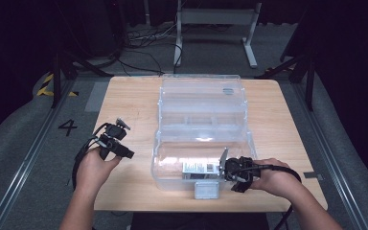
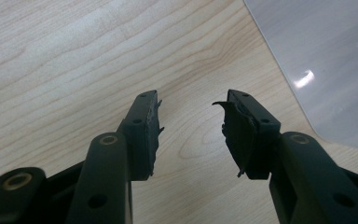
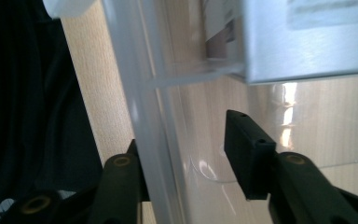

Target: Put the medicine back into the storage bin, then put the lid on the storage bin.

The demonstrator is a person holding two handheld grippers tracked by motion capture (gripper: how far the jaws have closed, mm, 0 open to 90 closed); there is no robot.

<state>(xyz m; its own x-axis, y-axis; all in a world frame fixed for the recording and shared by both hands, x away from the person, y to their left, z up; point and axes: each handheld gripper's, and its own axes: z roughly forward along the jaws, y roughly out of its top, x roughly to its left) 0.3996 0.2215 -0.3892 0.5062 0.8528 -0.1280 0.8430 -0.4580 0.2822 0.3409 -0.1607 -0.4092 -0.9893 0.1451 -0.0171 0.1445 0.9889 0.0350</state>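
Observation:
A clear plastic storage box (image 1: pixel 157 165) stands open on the wooden table (image 1: pixel 129 100), its lid (image 1: pixel 201 96) tipped back behind it. Inside, near the front wall, lies a silver metal item (image 1: pixel 199 168) with a white label. My right gripper (image 1: pixel 222 167) is at the box's front right corner. In the right gripper view its jaws (image 3: pixel 186 130) straddle the clear front wall (image 3: pixel 140 84), one outside and one inside; the inner pad stands apart from the wall, and the silver item (image 3: pixel 303 51) lies just beyond. My left gripper (image 1: pixel 124 139) hovers left of the box, open and empty (image 2: pixel 192 105).
A pale latch (image 1: pixel 206 190) hangs from the box's front edge, close to the table's near edge. A rounded corner of the clear box (image 2: pixel 326 60) shows beside the left gripper. Bare wood lies left and right of the box. Cables and a white stand frame (image 1: pixel 215 28) are on the floor beyond.

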